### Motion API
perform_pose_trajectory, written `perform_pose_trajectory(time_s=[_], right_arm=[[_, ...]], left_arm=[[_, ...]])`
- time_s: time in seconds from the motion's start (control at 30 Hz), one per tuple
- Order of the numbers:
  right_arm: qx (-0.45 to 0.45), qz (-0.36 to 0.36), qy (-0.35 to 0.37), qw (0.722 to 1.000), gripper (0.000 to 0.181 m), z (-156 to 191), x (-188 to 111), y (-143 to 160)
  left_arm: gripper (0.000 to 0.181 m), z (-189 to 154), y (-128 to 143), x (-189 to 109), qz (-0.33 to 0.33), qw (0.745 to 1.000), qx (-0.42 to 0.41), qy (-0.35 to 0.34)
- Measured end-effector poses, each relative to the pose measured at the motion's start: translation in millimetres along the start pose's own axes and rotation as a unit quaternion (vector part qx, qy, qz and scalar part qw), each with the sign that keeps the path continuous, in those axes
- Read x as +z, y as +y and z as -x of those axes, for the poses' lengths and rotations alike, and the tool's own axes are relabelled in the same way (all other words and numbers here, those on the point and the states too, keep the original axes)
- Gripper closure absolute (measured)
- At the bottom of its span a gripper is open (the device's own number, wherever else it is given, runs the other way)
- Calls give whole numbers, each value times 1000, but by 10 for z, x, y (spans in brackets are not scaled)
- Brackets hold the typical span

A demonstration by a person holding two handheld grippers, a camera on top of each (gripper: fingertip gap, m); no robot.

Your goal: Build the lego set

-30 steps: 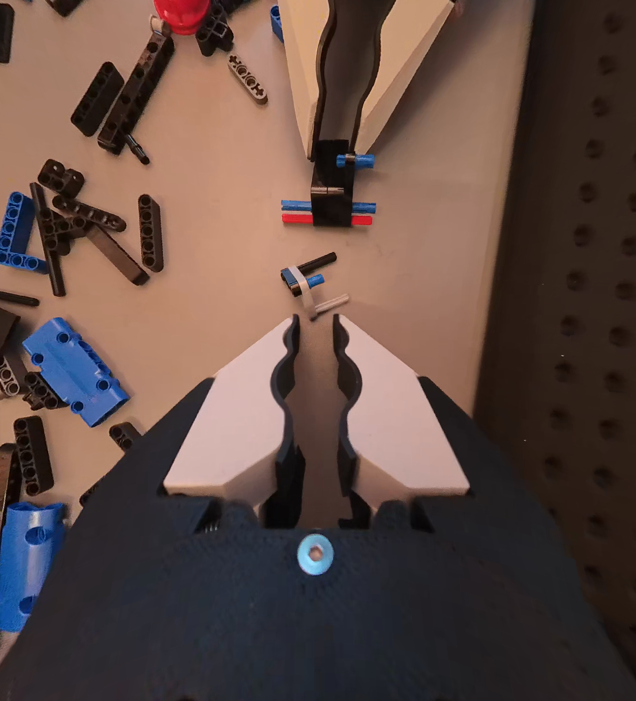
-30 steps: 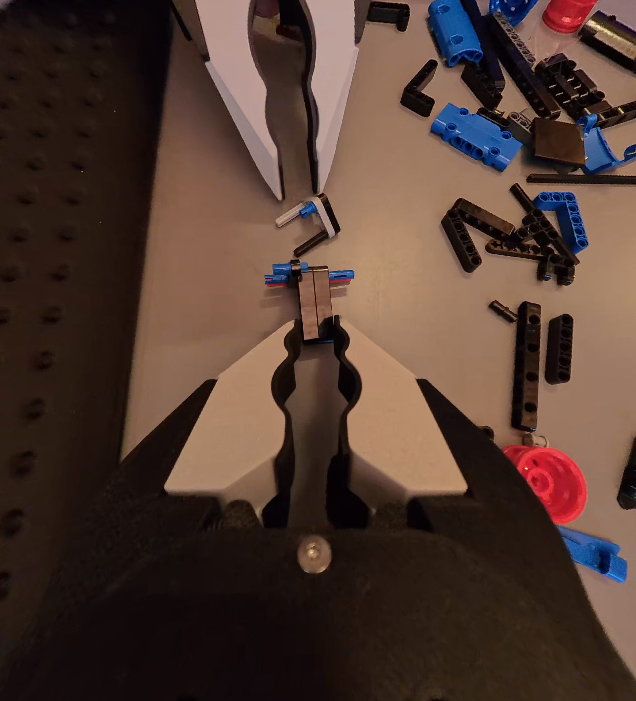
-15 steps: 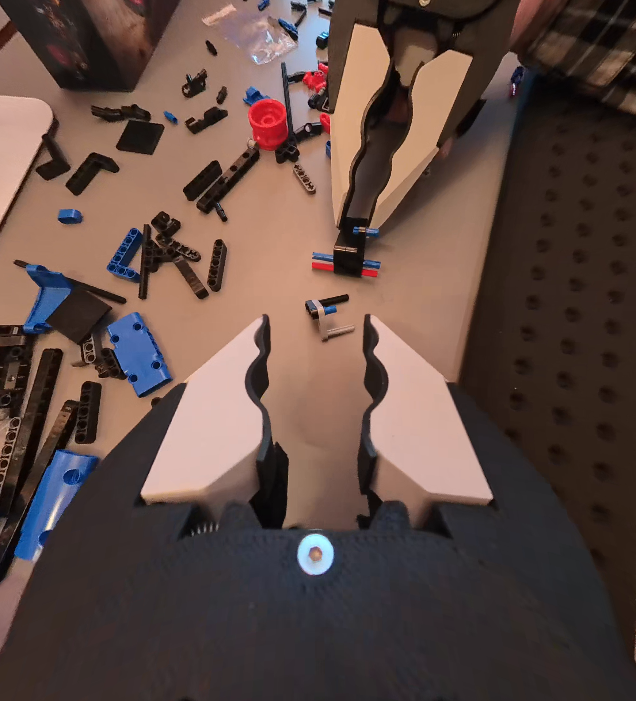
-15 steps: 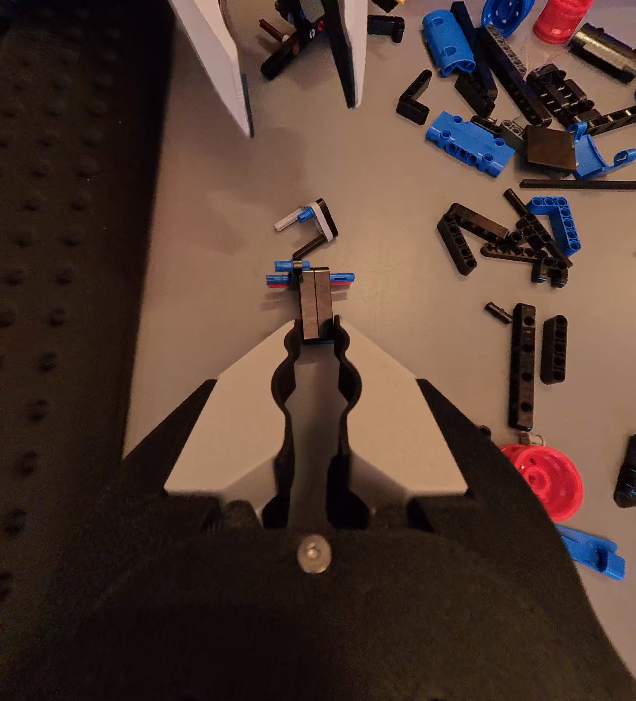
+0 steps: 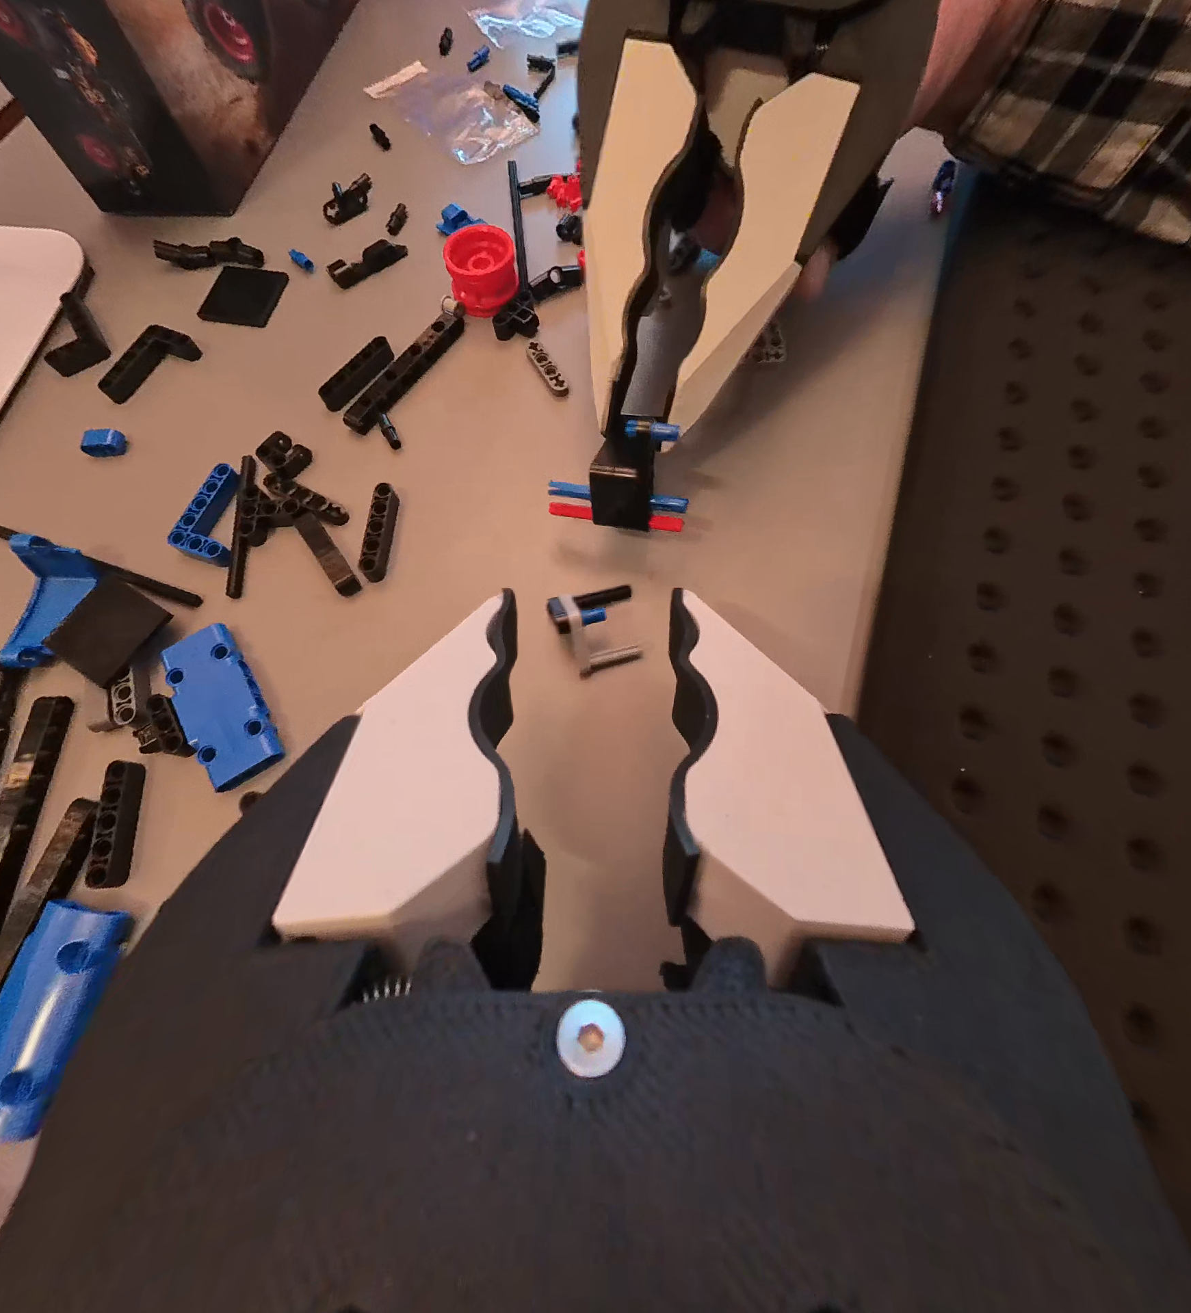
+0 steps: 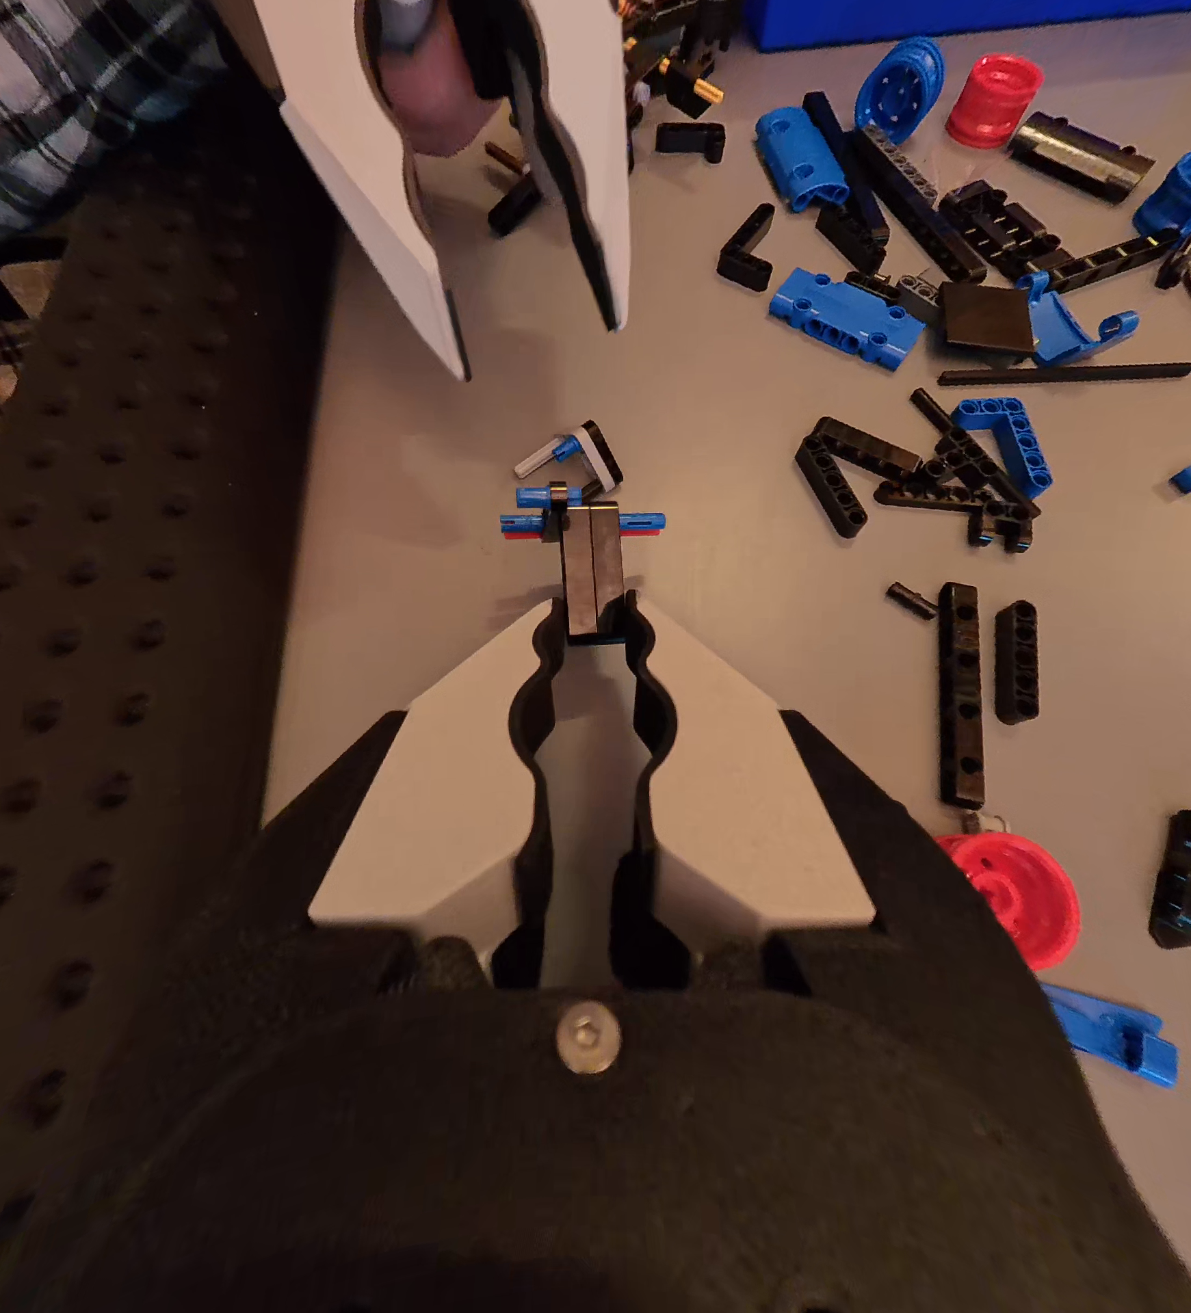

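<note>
Black sub-assembly [image 6: 591, 568] with blue and red cross-pins, clamped in the right gripper [image 6: 594, 617] above the grey table [image 6: 720, 639].
Small black-white-blue piece [image 5: 589, 625] lies just beyond it, framed by the wide-spread, empty left gripper [image 5: 592, 604]; loose parts scattered well apart.

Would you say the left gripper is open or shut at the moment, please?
Open. The left gripper shows a wide gap between its fingers, with bare table showing through and nothing held.
</note>
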State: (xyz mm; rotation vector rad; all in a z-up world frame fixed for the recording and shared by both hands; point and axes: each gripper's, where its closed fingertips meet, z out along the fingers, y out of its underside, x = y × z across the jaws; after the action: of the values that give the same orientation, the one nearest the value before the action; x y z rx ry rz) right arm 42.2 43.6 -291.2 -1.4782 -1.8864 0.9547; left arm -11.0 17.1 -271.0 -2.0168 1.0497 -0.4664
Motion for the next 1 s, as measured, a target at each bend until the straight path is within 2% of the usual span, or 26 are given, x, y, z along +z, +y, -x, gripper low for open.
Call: perform_pose_trajectory(time_s=[0.4,0.57,0.93,1.0], right_arm=[[47,-83,-11,995,167,-38,-153,-264],[62,-107,-25,992,167,-11,-184,-349],[106,-140,-46,983,167,-8,-206,-487],[113,-146,-42,982,167,-35,-226,-500]], left_arm=[[135,-153,-240,121,-39,998,43,-18],[138,-159,-262,178,-43,998,43,-25],[176,-64,-372,97,-82,995,35,-51],[177,-35,-386,75,-85,994,38,-61]])
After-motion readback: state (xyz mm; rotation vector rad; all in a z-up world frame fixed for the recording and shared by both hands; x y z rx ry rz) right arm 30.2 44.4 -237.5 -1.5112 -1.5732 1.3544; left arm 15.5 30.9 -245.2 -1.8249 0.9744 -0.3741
